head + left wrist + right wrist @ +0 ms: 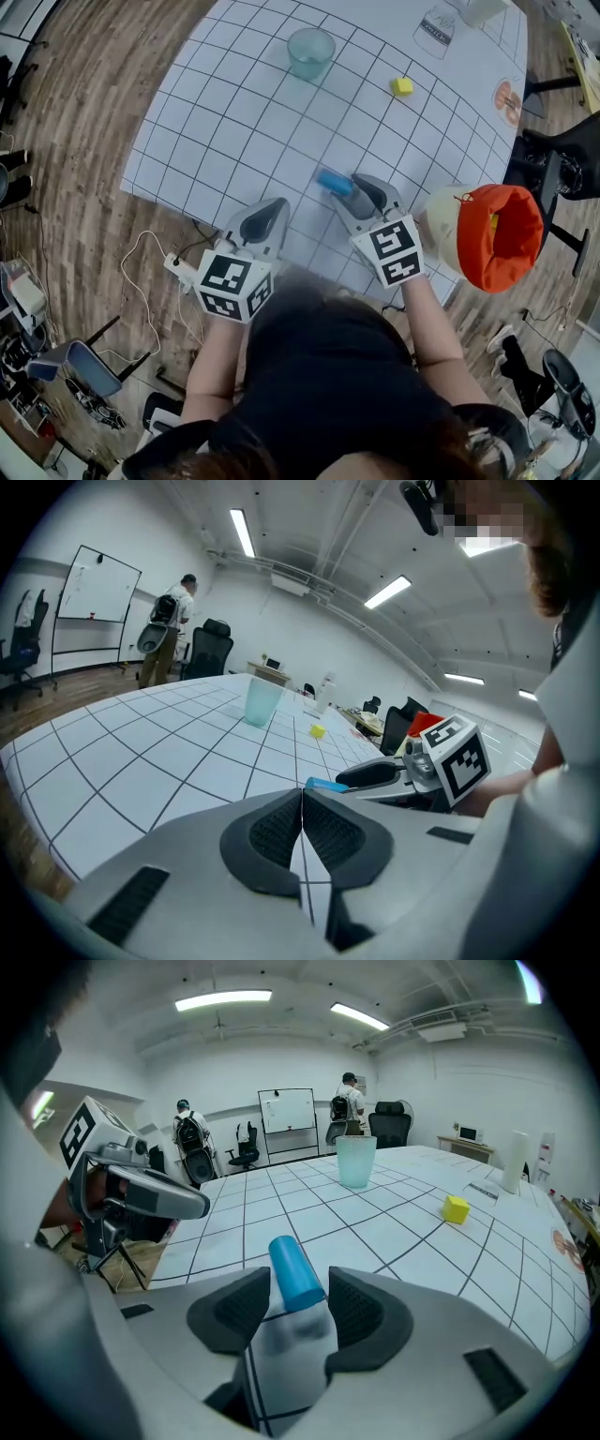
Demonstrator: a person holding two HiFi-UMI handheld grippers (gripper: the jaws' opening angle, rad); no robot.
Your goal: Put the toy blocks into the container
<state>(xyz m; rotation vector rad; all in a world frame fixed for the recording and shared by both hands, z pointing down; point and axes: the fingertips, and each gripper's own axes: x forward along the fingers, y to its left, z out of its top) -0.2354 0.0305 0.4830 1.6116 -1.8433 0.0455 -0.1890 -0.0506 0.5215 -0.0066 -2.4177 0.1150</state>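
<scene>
A blue cylinder block [296, 1272] lay on its side on the white, black-gridded counter [234, 122], near the person's edge. Its near end sat between the jaws of the right hand-held gripper [364, 190]. Those jaws stood wide apart around the block, and the dark pads did not appear to press on it. The left hand-held gripper [302, 803] hung just to the left of the right one, low over the counter's near edge. Its jaws were closed together with nothing between them. Each hand-held gripper carried a cube of black-and-white square markers, and the person's bare forearms reached forward from a black top. A small yellow cube [401, 86] sat alone farther out on the counter, well apart from the cylinder. A translucent teal cup [310, 52] stood upright beyond it, toward the far side. The container [487, 234], pale with an orange lining folded over its rim, was at the counter's near right corner, close beside the right hand-held gripper. Whether it stood on the counter could not be told.
</scene>
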